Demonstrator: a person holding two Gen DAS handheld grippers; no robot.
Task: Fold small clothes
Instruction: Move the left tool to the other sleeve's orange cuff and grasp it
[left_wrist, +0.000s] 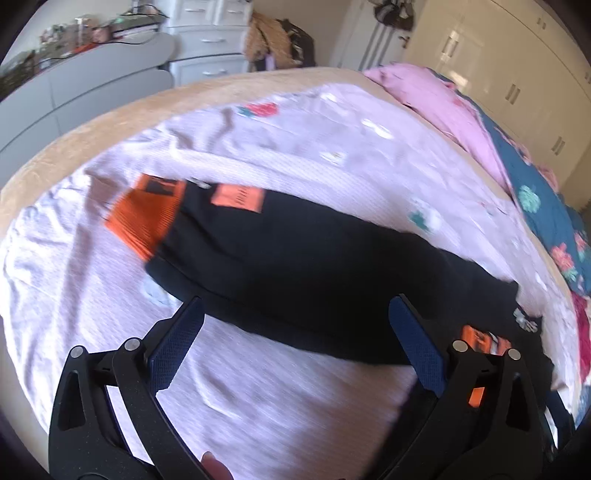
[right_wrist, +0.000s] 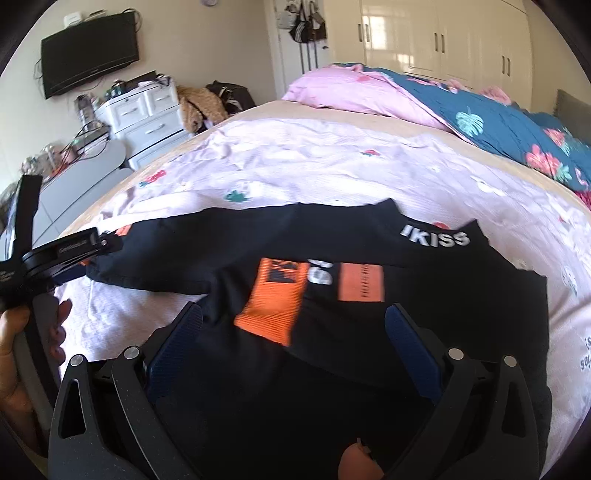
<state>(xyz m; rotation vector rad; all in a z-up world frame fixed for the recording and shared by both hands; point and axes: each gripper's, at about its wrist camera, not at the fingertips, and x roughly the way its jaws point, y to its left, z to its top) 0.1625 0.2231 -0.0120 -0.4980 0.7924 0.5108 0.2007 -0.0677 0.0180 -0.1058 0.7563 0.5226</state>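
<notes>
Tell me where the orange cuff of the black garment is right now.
In the right wrist view the orange cuff lies folded over the middle of the black garment, left of an orange patch, between and beyond the right gripper.

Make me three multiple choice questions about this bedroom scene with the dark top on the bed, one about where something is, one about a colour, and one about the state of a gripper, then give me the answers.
1. Where does the black garment lie?
A. on the pale lilac sheet of the bed
B. on the floor
C. in a drawer

2. What colour is the sleeve cuff folded across the garment?
A. green
B. orange
C. white

3. How do the right gripper's jaws stand?
A. shut on the garment
B. shut on the pillow
C. wide apart, with no cloth pinched

Answers:
1 A: the sheet shows around the garment on every visible side.
2 B: the ribbed cuff is bright orange against the black cloth.
3 C: both blue pads stand far apart above the cloth.
</notes>
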